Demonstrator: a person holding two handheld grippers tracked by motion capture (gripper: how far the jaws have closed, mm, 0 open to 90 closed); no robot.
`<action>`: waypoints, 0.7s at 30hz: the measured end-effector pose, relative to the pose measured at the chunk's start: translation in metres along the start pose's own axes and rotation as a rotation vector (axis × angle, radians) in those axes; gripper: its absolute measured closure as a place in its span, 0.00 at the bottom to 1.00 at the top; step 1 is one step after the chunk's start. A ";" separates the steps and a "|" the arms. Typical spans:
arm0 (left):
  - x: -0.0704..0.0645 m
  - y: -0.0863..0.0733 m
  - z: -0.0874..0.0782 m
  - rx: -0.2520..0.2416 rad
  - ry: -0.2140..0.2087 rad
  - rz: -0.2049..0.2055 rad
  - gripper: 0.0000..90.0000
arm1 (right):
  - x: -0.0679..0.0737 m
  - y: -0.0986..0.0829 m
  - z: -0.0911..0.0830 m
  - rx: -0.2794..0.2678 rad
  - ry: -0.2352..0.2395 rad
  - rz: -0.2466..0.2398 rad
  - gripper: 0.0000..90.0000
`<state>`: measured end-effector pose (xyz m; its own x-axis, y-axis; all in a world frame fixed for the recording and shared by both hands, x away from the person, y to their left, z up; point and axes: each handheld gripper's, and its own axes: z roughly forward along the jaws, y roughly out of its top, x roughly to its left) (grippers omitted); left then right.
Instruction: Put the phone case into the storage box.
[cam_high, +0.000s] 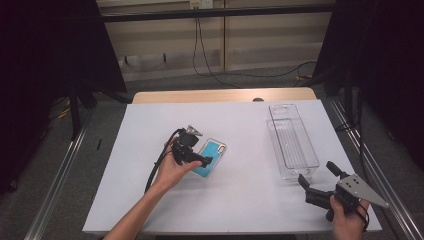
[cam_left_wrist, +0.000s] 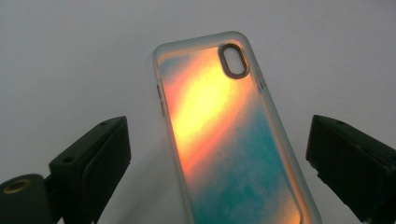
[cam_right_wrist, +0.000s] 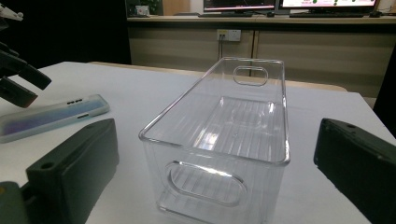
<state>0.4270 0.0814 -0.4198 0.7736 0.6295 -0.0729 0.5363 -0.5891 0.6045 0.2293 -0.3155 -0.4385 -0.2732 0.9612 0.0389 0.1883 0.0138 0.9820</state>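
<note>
The left forearm enters from the bottom left of the high view and angles up toward the centre, its left claw (cam_high: 204, 161) spread wide open. At the lower right, the right claw (cam_high: 318, 178) is held low, jaws also apart.

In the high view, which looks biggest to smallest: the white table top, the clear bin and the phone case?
1. White table top, by far the largest.
2. Clear bin.
3. Phone case, smallest, partly covered by the left hand-held gripper.
</note>
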 end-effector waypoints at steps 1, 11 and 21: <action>-0.002 0.000 0.001 0.008 0.004 -0.004 0.08 | 0.000 0.000 0.000 0.000 0.000 -0.001 0.00; -0.005 0.000 0.013 0.056 -0.003 -0.003 0.07 | 0.000 0.000 0.000 0.004 0.003 -0.006 0.00; -0.013 0.003 0.028 0.113 -0.003 0.014 0.07 | 0.001 0.000 0.001 0.006 0.004 -0.009 0.00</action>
<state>0.4277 0.0579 -0.4392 0.7821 0.6195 -0.0674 0.5600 -0.6513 0.5121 0.2296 -0.3147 -0.4391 -0.2784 0.9599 0.0312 0.1913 0.0236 0.9812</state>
